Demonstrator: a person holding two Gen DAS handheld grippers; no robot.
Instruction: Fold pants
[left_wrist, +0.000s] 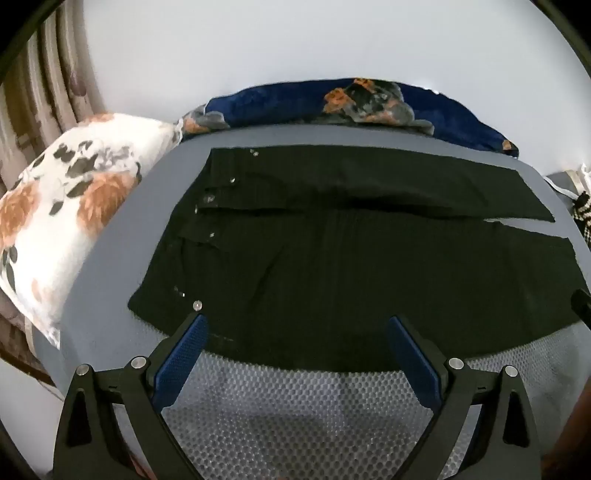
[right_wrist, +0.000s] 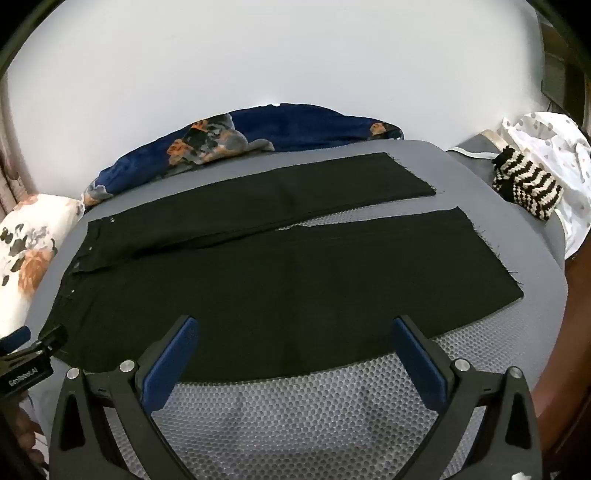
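White wall backs a grey mattress (right_wrist: 480, 350) where black pants (right_wrist: 258, 280) lie flat, waistband toward its left edge, legs toward the right; left gripper (left_wrist: 297, 328) and right gripper (right_wrist: 295, 332) hover over the near edge, both spread wide, grasping nothing

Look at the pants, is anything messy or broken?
Nothing broken. The black pants lie flat and unfolded on the grey honeycomb-textured mat. Only the leg hems look frayed, with loose threads sticking out.
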